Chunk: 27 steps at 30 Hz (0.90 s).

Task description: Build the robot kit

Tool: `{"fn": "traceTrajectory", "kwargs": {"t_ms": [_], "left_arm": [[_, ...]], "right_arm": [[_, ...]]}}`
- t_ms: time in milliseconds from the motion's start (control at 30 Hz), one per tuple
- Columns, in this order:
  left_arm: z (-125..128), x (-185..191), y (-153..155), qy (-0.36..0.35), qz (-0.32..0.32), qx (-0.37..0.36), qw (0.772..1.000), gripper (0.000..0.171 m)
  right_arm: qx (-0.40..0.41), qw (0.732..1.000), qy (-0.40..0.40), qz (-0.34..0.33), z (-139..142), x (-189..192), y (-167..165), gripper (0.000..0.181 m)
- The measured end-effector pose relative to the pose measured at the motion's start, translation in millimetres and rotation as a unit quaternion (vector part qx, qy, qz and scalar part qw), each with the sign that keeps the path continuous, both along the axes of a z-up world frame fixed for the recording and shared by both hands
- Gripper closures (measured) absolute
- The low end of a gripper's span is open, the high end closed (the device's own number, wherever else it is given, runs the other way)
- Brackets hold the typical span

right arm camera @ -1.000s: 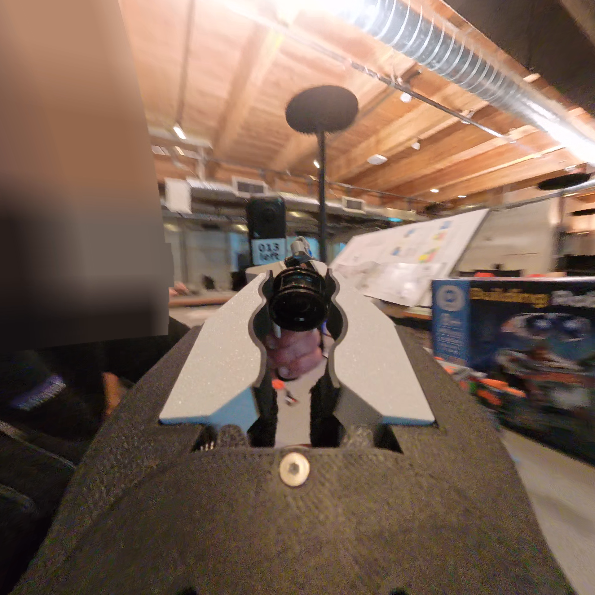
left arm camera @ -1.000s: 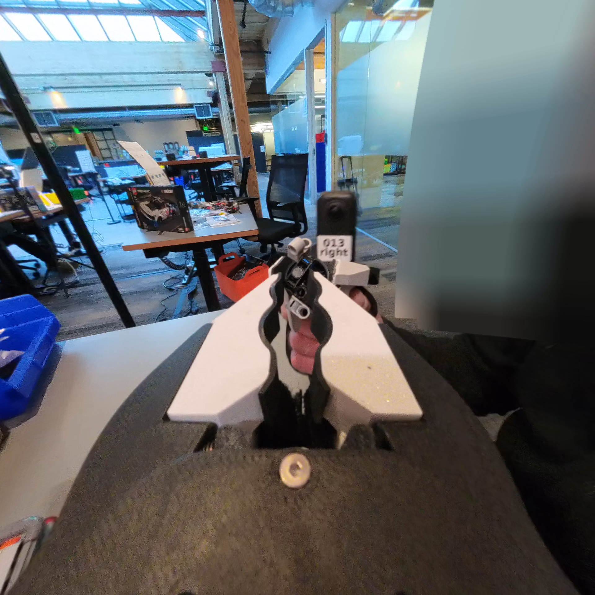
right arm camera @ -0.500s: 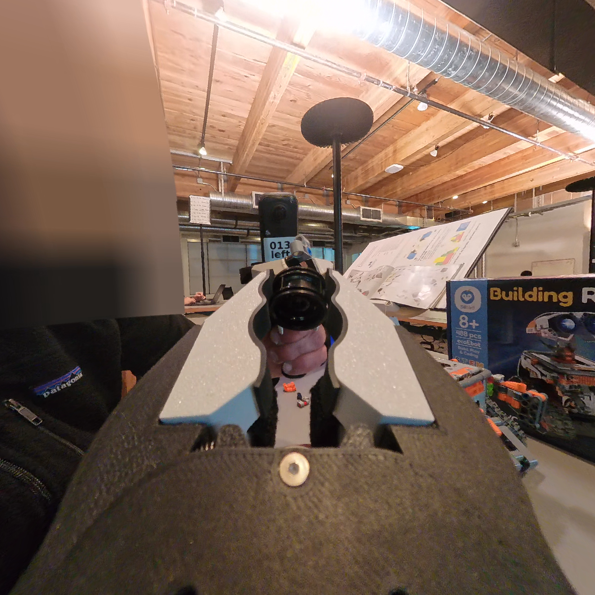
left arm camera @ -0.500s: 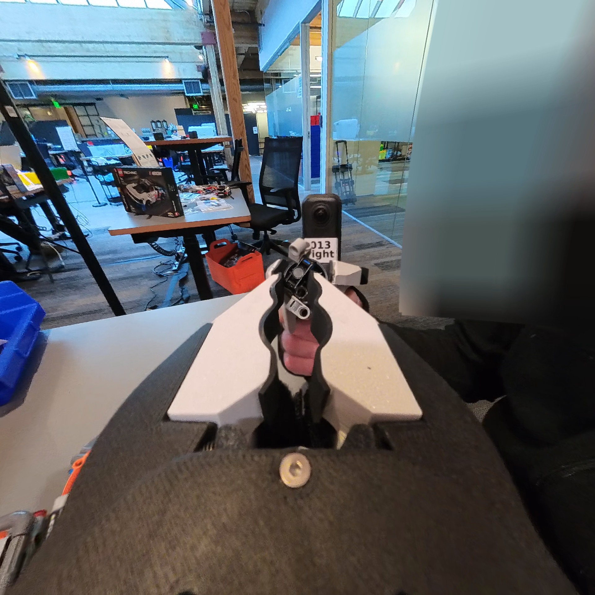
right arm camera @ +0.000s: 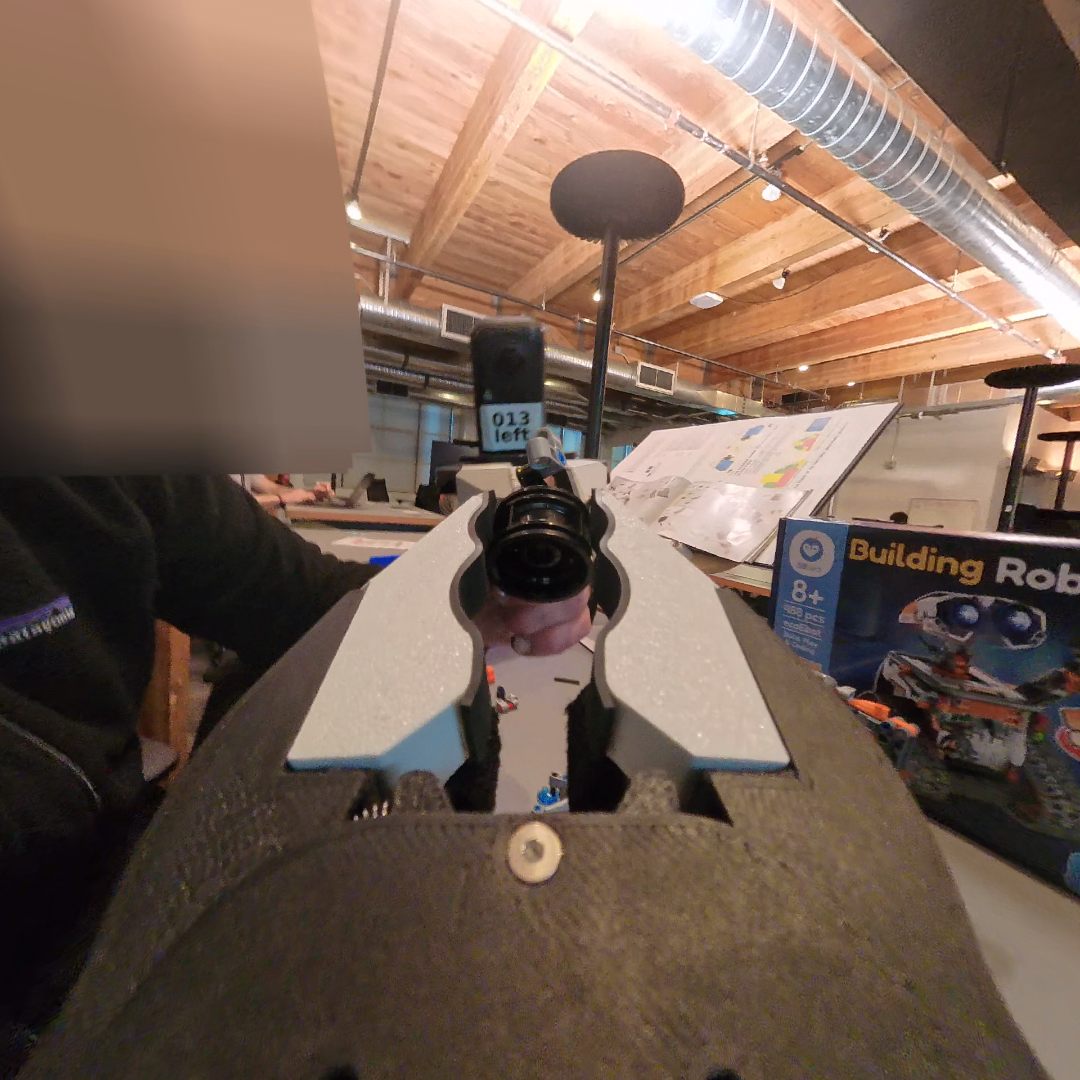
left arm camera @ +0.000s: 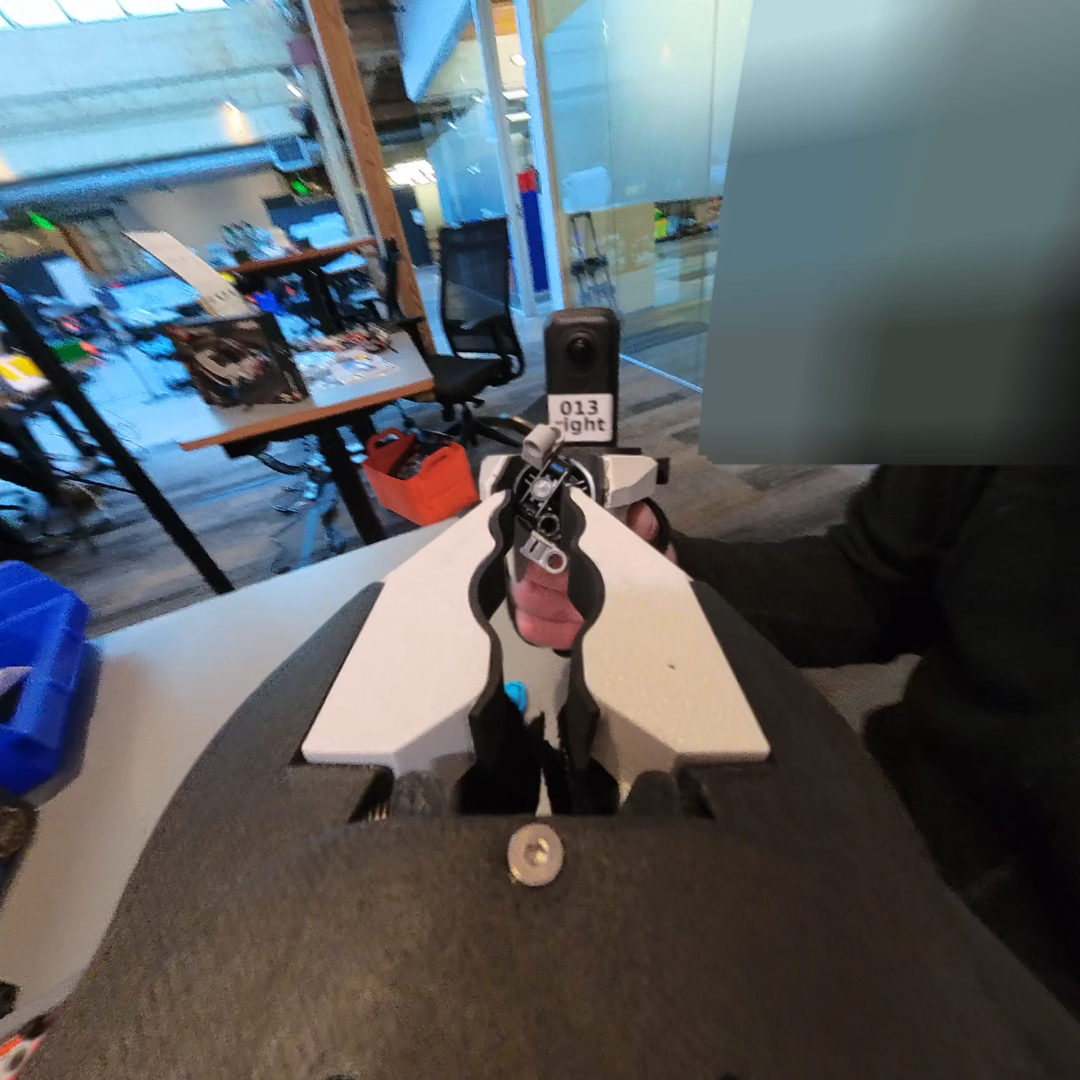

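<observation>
The black wheel [right arm camera: 539,558] sat clamped between the tips of the right tool [right arm camera: 540,555], whose jaws were closed down to the wheel's width, raised above the white bench [right arm camera: 537,695]. The left tool [left arm camera: 540,514] faced it nose to nose, its jaws nearly shut on a thin black and grey building-piece assembly [left arm camera: 540,508] whose grey connector [left arm camera: 542,445] stuck up above the tips. The two held parts were just beside each other; whether they touched could not be told. Compared with half a second earlier, both grips were unchanged, while the left view had swung and blurred, and small loose pieces [right arm camera: 505,701] showed on the bench below.
</observation>
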State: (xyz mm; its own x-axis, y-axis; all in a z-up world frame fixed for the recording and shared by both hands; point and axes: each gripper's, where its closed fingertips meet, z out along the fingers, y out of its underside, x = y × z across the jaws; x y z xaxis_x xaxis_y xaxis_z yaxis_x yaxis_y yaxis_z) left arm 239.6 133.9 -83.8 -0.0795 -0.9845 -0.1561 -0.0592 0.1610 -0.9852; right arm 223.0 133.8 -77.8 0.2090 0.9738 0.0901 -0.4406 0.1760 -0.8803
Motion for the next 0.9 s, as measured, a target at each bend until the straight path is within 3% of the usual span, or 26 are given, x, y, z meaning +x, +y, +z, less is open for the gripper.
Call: {"fn": "traceTrajectory", "kwargs": {"t_ms": [100,167,333,433,533,600,700,900], "left_arm": [[2.1,-10.1,-0.7,0.013,-0.005,-0.021,1.0,0.155],[-11.5,-11.6,-1.5,0.05,0.009,-0.01,0.999,0.156],[-17.6,-19.2,-16.7,0.056,0.03,0.024,0.998,0.164],[-19.7,-27.0,-23.1,0.045,0.038,-0.004,0.998,0.166],[-11.8,-34.9,-31.8,0.007,0.034,-0.093,0.995,0.166],[-9.6,-43.6,-31.1,-0.026,0.038,-0.159,0.986,0.167],[-14.9,-53.8,-34.4,-0.048,0.023,-0.243,0.969,0.167],[-30.1,-62.1,-45.6,-0.043,-0.017,-0.329,0.943,0.167]], "right_arm": [[0.033,0.998,-0.044,-0.032,-4.3,-4.8,-2.0,0.151],[0.048,0.995,-0.073,-0.042,-8.9,-9.7,-4.2,0.151],[0.026,0.993,-0.11,0.015,-17.3,-23.9,-15.8,0.151],[0.01,0.991,-0.133,0.021,-21.6,-32.5,-20.8,0.15],[0.026,0.989,-0.145,-0.011,-19.8,-40.4,-27.8,0.142],[0.043,0.983,-0.172,-0.055,-22.0,-45.4,-28.8,0.131],[0.073,0.971,-0.208,-0.098,-27.3,-52.6,-34.4,0.127],[0.12,0.945,-0.271,-0.137,-30.1,-63.1,-42.2,0.153]]}}
